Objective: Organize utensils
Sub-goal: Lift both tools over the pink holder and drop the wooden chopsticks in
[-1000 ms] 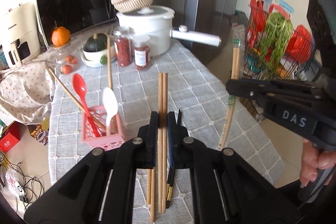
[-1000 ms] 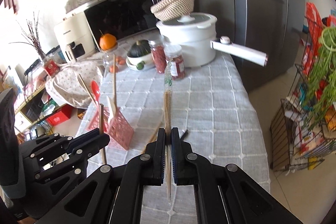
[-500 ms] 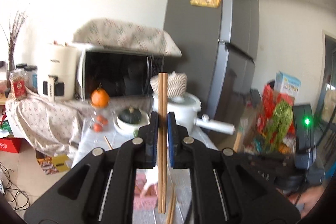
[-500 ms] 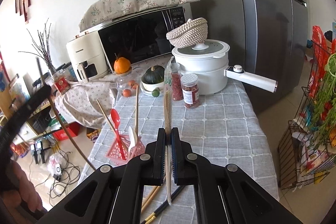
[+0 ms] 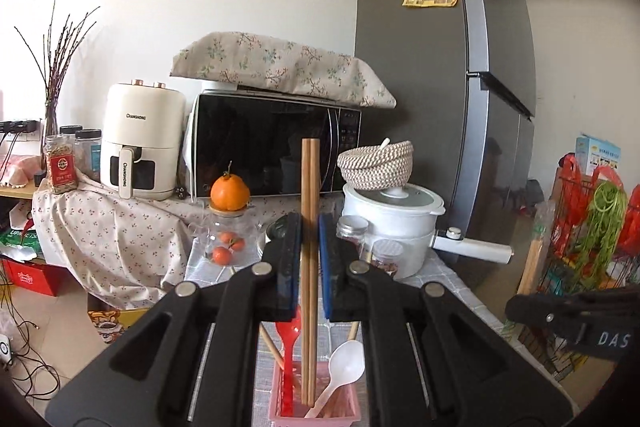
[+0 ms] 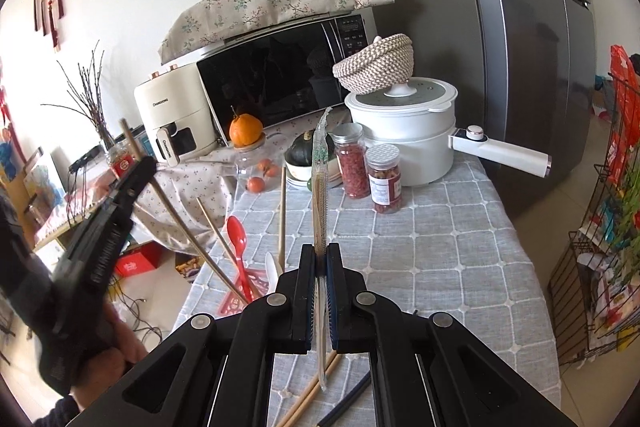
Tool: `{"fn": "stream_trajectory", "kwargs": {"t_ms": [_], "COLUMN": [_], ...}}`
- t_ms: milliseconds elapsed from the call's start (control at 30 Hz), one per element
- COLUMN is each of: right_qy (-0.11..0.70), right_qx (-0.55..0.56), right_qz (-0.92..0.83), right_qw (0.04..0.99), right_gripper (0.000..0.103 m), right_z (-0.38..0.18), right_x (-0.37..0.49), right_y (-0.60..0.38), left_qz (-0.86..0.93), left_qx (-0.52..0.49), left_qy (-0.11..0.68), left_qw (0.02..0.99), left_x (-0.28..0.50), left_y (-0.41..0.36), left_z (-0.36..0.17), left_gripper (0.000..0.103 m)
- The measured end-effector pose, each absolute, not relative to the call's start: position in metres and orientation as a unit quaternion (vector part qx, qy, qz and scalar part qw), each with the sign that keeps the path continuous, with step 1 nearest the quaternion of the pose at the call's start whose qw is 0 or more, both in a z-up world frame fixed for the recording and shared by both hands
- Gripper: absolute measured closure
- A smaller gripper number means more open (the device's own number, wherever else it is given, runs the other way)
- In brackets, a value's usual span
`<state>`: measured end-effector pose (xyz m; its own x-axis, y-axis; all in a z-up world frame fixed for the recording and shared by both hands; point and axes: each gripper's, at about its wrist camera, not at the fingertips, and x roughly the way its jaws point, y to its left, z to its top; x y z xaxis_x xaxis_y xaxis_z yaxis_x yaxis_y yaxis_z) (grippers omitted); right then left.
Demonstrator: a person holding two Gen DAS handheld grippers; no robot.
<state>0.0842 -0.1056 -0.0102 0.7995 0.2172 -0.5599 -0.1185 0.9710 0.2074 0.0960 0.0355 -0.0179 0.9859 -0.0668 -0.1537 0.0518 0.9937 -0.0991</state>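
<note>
My left gripper (image 5: 309, 223) is shut on a pair of wooden chopsticks (image 5: 309, 187), held upright with their lower ends inside the pink utensil basket (image 5: 316, 413). The basket holds a red spoon (image 5: 289, 343) and a white spoon (image 5: 344, 359). My right gripper (image 6: 320, 255) is shut on a plastic-wrapped pair of chopsticks (image 6: 320, 187), held above the grey checked tablecloth (image 6: 432, 251). In the right wrist view the left gripper (image 6: 136, 171) stands at the left, its chopsticks (image 6: 188, 227) slanting down into the basket (image 6: 240, 301). Loose wooden chopsticks (image 6: 308, 397) and a black chopstick (image 6: 348, 401) lie on the cloth.
A white pot (image 6: 404, 139) with a long handle, two spice jars (image 6: 368, 171), a squash in a bowl (image 6: 304, 155), a glass jar under an orange (image 6: 246, 131), a microwave (image 6: 280, 79) and an air fryer (image 6: 172, 119) stand at the back. A fridge (image 6: 520, 27) and wire rack (image 6: 600, 207) are right.
My left gripper has swung the wooden chopsticks upright and lowered their ends into the pink basket. My right gripper has risen slightly with the wrapped chopsticks.
</note>
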Motion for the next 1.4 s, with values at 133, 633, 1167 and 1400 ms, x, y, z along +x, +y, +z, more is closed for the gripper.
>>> {"fn": "stream_trajectory", "kwargs": {"t_ms": [133,633,1167,1400], "right_qy": [0.3,0.232,0.203,0.209], "right_qx": [0.08,0.096,0.11,0.085], "right_qz": [0.096,0.131,0.15,0.13], "right_qw": [0.946,0.959,0.961,0.965], "right_gripper": [0.098,0.098,0.098,0.098], "right_z": [-0.012,-0.002,-0.026,-0.044], "right_x": [0.087,0.092,0.119,0.131], "right_y": [-0.102,-0.085,-0.04,-0.023], "left_qz": [-0.029,-0.035,0.005,-0.001], "left_qx": [-0.044,-0.049,-0.035,-0.042], "left_qy": [0.105,0.266,0.425,0.436], "left_qw": [0.993,0.962,0.904,0.899], "left_x": [0.102,0.106,0.091,0.094], "left_y": [0.036,0.048,0.091,0.093], "left_z": [-0.026,-0.035,-0.081,-0.083], "left_gripper": [0.093,0.052,0.036,0.036]}}
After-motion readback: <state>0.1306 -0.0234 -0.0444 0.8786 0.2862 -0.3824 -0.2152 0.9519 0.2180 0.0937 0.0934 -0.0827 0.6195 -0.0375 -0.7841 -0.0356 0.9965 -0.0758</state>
